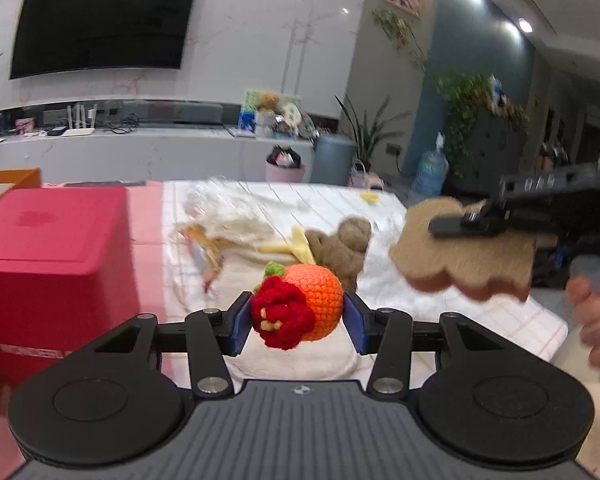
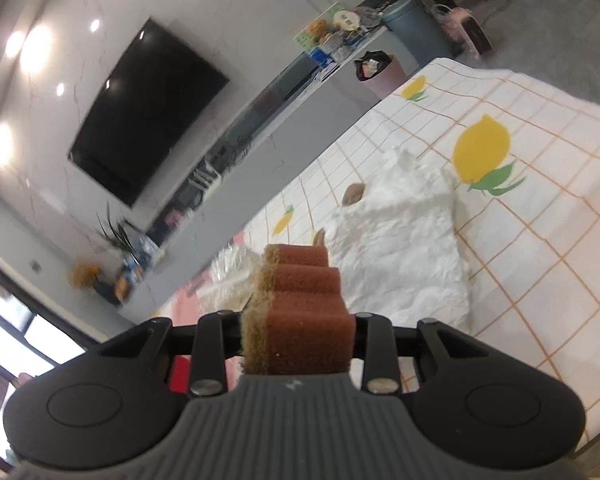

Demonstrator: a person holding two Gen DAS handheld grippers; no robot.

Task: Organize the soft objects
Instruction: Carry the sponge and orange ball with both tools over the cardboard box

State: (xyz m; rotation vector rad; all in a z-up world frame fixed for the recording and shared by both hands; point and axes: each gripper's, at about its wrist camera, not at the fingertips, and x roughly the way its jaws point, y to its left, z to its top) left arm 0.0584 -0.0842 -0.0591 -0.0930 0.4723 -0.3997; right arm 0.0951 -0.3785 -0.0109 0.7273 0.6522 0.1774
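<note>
Left gripper [image 1: 296, 316], one: blue pads clenched on one crocheted toy [image 1: 300, 306], an orange ball with a red flower and a green tuft, held clear of the table.
Right gripper [image 2: 298, 332], one: jaws clamped on one sponge [image 2: 300, 312], wavy-edged, brown foam with a tan scouring face; in the left wrist view the same sponge [image 1: 464, 256] hangs in the air to the right, above the cloth, pinched by black fingers [image 1: 460, 224]; a hand [image 1: 598, 320] shows at the right edge.
Tablecloth [image 2: 540, 260], one: white, orange grid, printed lemons, four in view from the right wrist.
White fluffy cloth [image 2: 400, 240], one: crumpled on the tablecloth.
Brown plush toy [image 1: 340, 248], one: lying on the table beyond the crocheted toy, beside pale yellow strips [image 1: 300, 246], count unclear.
Clear plastic wrap [image 1: 220, 208], one crumpled heap, blurred.
Red box [image 1: 52, 248], one: at the left, lid closed.
Television [image 1: 100, 20], one: wall-mounted, dark.
Bins by the far counter, two: one pink [image 1: 285, 170], one grey-blue [image 1: 334, 158].
</note>
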